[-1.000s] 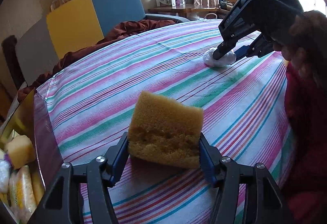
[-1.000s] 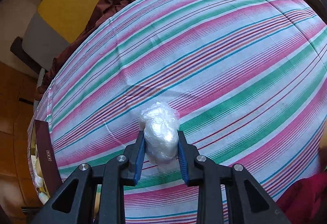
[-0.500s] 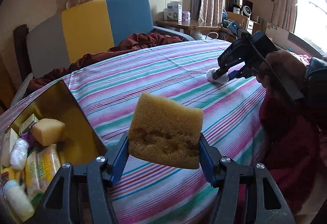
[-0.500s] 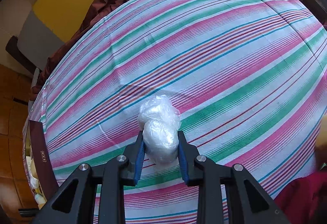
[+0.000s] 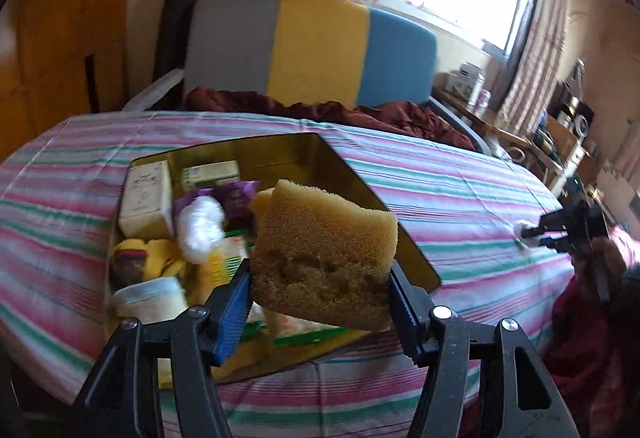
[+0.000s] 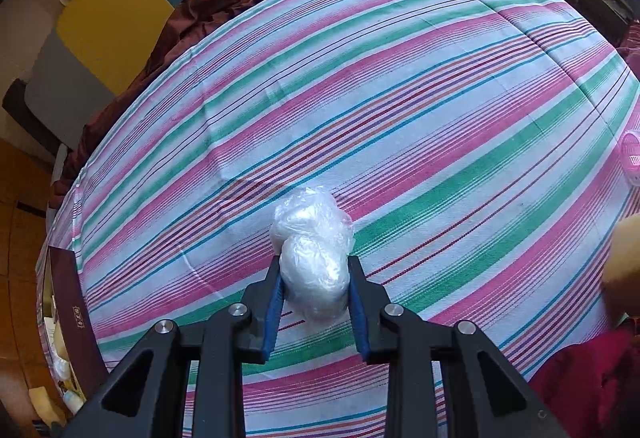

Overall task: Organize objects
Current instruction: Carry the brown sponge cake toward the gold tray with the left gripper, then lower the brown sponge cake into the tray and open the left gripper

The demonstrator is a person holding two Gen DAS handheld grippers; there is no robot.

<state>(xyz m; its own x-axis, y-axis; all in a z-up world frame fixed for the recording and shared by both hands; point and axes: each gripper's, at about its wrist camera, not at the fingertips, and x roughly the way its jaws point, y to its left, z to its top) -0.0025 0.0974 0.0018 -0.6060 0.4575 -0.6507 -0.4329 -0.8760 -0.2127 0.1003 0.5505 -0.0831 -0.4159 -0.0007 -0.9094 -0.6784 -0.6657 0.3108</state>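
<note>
Swung leftward since half a second ago, the left view now has the box (image 5: 352,174) at frame centre instead of the lower left, its full contents showing. At left in that box lie a cream carton (image 5: 144,198), a yellow pack (image 5: 160,258) and a pale tub (image 5: 150,298); a white plastic-wrapped ball (image 5: 200,224) sits near the middle of them. Lower centre, the left gripper (image 5: 320,302) is spread moderately wide and clamped on the sponge (image 5: 326,258), which is raised in front of the box and hides its near right part. Behind stands a grey, yellow and blue chair (image 5: 316,46) with dark red cloth (image 5: 360,114) on its seat. At far right the right gripper (image 5: 532,232) shows small, low over the striped cloth (image 5: 460,194).

In the right view the box edge (image 6: 68,302) sits at lower left. Lower centre, the gripper (image 6: 314,286) is at medium width, pinching a plastic bundle (image 6: 312,254) whose far end rests on the striped counter cloth, unchanged from before. A yellow blur (image 6: 624,258) shows at the right edge.
</note>
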